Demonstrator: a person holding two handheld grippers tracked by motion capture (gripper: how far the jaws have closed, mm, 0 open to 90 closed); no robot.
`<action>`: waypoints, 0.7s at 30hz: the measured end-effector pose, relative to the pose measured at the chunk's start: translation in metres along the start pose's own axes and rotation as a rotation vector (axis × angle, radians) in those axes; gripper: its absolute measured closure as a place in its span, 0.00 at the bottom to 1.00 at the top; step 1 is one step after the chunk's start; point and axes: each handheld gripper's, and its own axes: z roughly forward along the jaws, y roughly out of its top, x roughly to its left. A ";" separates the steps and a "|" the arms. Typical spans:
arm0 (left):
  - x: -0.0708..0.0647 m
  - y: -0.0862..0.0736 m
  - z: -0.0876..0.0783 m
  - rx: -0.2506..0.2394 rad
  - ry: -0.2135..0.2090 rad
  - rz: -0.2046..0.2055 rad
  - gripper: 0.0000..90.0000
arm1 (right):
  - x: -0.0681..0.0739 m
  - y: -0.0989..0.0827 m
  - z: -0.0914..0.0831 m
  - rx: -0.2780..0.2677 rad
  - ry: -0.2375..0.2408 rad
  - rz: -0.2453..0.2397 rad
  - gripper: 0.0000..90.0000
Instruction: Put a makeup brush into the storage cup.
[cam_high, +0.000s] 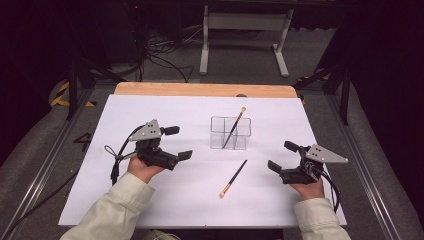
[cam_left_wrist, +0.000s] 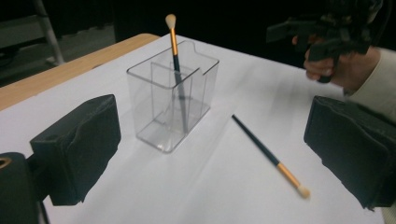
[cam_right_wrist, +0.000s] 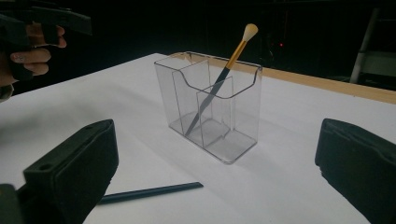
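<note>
Left gripper (cam_high: 177, 143) held above tabletop (cam_high: 150, 107), jaws spread wide, nothing between them; aimed toward 3 o'clock. Right gripper (cam_high: 282, 156) likewise released and empty, aimed toward 9 o'clock. Loose brush (cam_high: 233, 178) lain flat on white sheet between both grippers, bristle end at 7 o'clock, handle tip at 1 o'clock. Clear divided holder (cam_high: 229, 132) stood at 12 o'clock of loose brush, near it. Second brush (cam_high: 235, 126) leaned inside holder, bristles up, tilted toward 1 o'clock
</note>
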 end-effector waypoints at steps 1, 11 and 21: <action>0.000 -0.002 -0.004 -0.002 0.000 -0.006 0.05 | 0.000 0.002 0.000 0.001 0.006 -0.004 0.00; 0.001 -0.018 -0.031 -0.002 0.064 -0.031 0.04 | 0.004 0.022 0.007 0.054 0.048 -0.010 0.00; 0.007 -0.038 -0.055 -0.008 0.121 -0.090 0.04 | 0.007 0.040 0.022 0.071 0.102 -0.055 0.00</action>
